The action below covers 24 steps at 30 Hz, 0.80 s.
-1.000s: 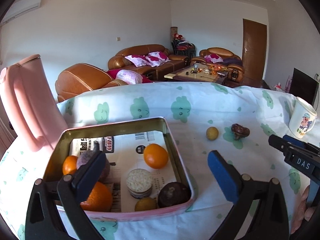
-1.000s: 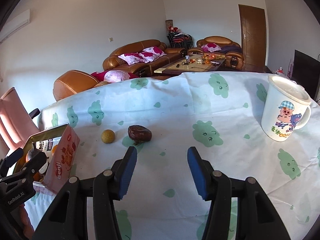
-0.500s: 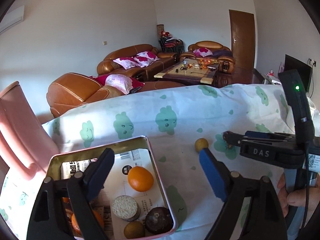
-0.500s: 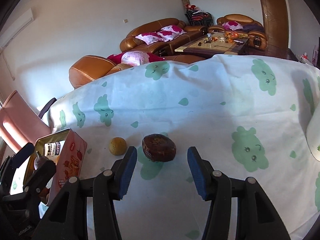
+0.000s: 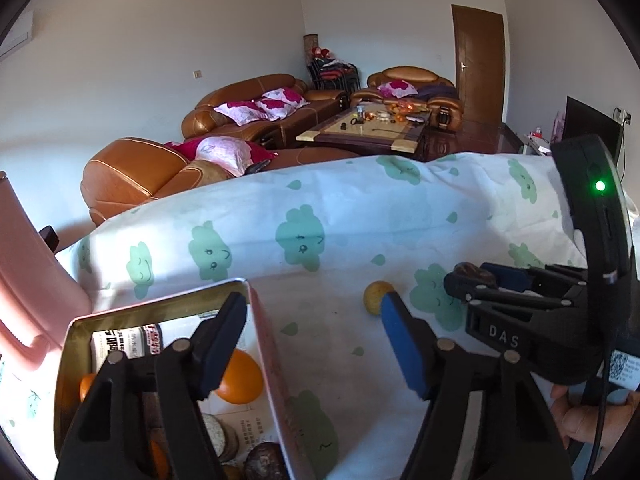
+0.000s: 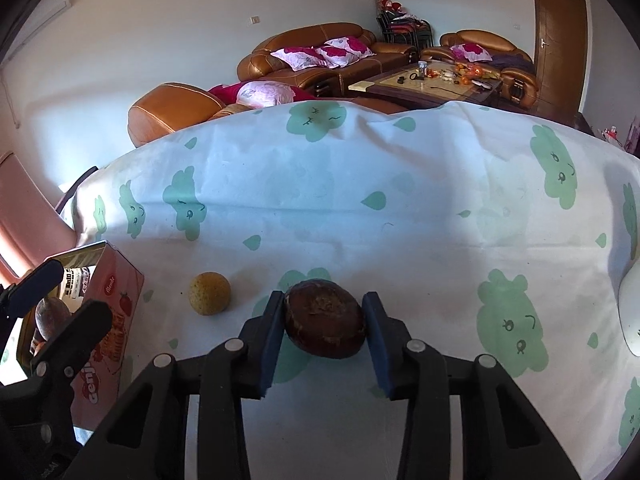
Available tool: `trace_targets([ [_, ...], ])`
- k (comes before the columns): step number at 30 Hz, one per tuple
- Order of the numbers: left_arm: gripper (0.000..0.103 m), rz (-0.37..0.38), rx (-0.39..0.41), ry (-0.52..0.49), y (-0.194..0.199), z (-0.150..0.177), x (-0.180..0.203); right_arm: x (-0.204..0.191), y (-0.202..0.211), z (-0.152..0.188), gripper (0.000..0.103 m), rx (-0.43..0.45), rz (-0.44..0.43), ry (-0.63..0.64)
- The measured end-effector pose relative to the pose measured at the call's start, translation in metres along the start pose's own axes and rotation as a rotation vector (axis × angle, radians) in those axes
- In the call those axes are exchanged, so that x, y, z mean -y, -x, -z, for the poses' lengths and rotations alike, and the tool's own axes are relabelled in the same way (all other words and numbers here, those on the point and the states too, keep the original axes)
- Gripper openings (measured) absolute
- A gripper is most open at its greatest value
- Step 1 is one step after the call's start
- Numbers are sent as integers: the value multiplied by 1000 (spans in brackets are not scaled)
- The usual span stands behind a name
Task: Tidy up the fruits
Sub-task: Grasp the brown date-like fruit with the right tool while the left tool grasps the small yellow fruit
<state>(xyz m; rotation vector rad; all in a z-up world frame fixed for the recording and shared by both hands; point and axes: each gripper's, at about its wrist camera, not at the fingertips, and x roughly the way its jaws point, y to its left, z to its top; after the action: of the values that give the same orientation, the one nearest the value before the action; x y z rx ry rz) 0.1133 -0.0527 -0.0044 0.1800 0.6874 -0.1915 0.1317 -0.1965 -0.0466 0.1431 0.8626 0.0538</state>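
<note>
A dark brown wrinkled fruit [image 6: 325,322] lies on the tablecloth between the fingers of my right gripper [image 6: 324,320]. The left pad touches it; a thin gap shows at the right pad. A small yellow fruit [image 6: 209,293] lies to its left, also in the left wrist view [image 5: 376,297]. My left gripper [image 5: 312,336] is open and empty above the right wall of the pink tin box [image 5: 272,364]. The box holds an orange [image 5: 239,376], a dark fruit [image 5: 264,462] and other items.
A white cartoon mug [image 6: 632,312] stands at the right edge. A pink chair [image 5: 28,280] stands left of the table. The right gripper's body [image 5: 560,320] shows in the left wrist view. Sofas and a coffee table lie beyond the far table edge.
My right gripper moved forward and down around the dark brown fruit and narrowed onto it. My left gripper drifted back and right from over the box.
</note>
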Motion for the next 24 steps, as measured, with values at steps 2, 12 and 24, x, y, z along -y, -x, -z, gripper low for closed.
trace_targets([
  [2, 69, 21, -13, 9, -5, -3, 8, 14, 11, 4, 41, 23, 7, -34],
  [12, 43, 53, -193, 91, -72, -10, 37, 61, 59, 17, 41, 134, 85, -104],
  [24, 27, 77, -187, 119, -78, -10, 38, 58, 55, 17, 41, 130, 57, -107],
])
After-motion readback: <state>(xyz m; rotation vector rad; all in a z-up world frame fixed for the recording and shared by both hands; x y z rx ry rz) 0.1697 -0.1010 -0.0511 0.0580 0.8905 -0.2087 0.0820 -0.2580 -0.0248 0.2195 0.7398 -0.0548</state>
